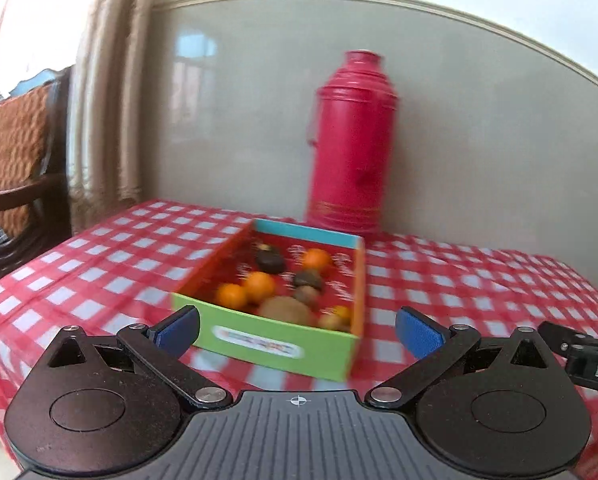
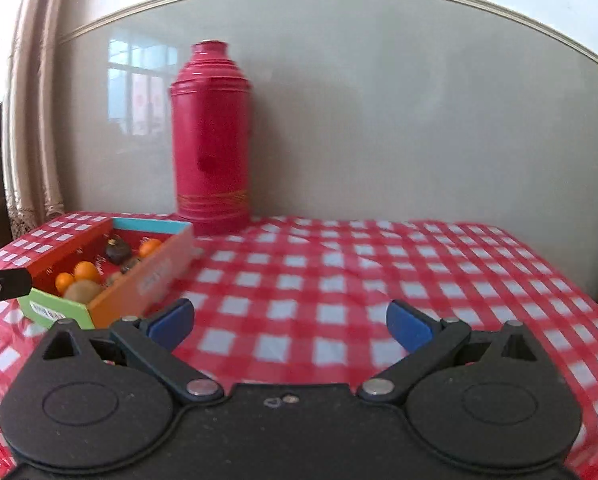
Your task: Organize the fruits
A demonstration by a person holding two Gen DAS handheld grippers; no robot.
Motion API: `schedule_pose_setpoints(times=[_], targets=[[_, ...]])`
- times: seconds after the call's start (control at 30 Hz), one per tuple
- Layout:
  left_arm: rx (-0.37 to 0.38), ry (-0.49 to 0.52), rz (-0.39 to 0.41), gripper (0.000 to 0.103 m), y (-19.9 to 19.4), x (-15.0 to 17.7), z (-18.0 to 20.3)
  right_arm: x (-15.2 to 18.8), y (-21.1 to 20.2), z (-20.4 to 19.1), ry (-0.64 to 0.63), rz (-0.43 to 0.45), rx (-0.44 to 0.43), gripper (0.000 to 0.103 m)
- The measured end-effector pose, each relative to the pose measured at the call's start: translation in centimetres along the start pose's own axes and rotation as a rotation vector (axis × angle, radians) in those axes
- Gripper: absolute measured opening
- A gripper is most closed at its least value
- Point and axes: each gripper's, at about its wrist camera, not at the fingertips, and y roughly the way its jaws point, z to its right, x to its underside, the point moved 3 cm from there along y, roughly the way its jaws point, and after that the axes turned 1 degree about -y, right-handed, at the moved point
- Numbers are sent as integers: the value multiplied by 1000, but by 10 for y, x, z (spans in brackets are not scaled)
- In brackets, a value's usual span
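Observation:
A shallow cardboard box [image 1: 275,342] with green front, orange sides and a blue back wall sits on the checked table. It holds several fruits: oranges [image 1: 259,286], a brown kiwi [image 1: 285,310] and dark fruits [image 1: 270,262]. My left gripper [image 1: 297,330] is open and empty, just in front of the box. The box also shows in the right wrist view [image 2: 139,280], at the left. My right gripper [image 2: 290,324] is open and empty over bare tablecloth, to the right of the box.
A tall red thermos [image 1: 353,140] stands behind the box against the wall, also in the right wrist view [image 2: 211,140]. The red-and-white checked tablecloth [image 2: 379,272] covers the table. A wooden chair [image 1: 15,168] and curtain stand at the left.

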Motion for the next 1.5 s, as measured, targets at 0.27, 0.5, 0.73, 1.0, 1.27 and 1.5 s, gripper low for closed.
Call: schedule_pose_setpoints(times=[0.27,0.5,0.73,1.0,1.27,1.5], targets=[[11,33,31,103,-10,12,10,6,-12,10,-38,50,48,97],[-12,72,10,103,-3,14,11,6,-4,15,-5,32,80,97],[-20,40,13,103,-4,13,-1,7,-2,11,-10,23,86,97],[-20,40,22,103,-4,12,-1,7,0,8,-25,13,88,97],[-20,54,21,103,-5,13,0,8,1,10,-20,6,86,97],[-4,41,47,103,-6,12,0,9,2,9,-24,-2,90,97]])
